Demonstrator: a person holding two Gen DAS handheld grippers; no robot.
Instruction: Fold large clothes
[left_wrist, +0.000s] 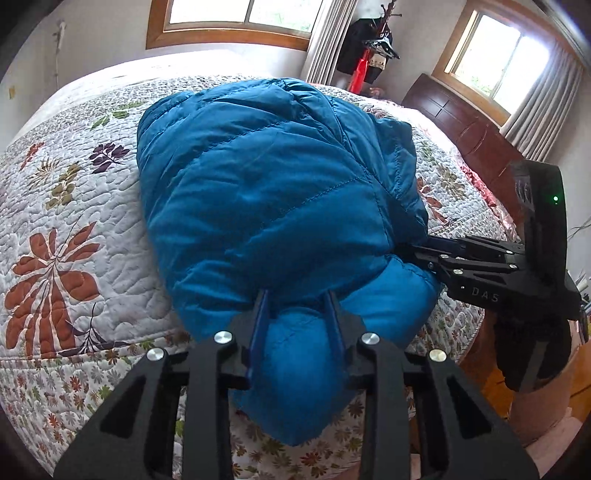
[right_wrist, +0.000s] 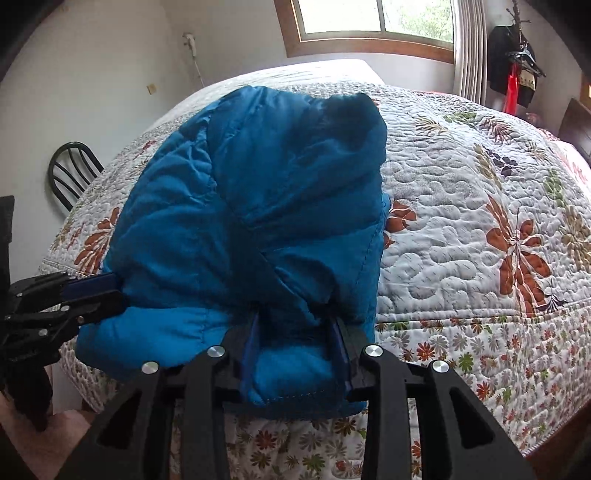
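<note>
A blue puffer jacket (left_wrist: 277, 184) (right_wrist: 258, 192) lies bunched and partly folded on the floral quilt (left_wrist: 74, 184) (right_wrist: 461, 221), near the bed's front edge. My left gripper (left_wrist: 297, 299) is shut on a thick bulge of the jacket's near edge, and padding puffs out between its blue pads. The right wrist view shows that gripper (right_wrist: 114, 290) biting into the jacket's left side. My right gripper (right_wrist: 295, 317) is shut on a stitched fold of the jacket's near edge. In the left wrist view it (left_wrist: 417, 251) reaches in from the right, with its fingertips buried in the fabric.
The quilt hangs over the bed's front edge. A dark wooden headboard (left_wrist: 461, 125) stands at the right. A coat rack (left_wrist: 369, 48) (right_wrist: 513, 62) with dark clothes stands by the curtains. A black chair (right_wrist: 72, 173) is beyond the bed's left side. A gloved hand (left_wrist: 532, 350) holds the right gripper.
</note>
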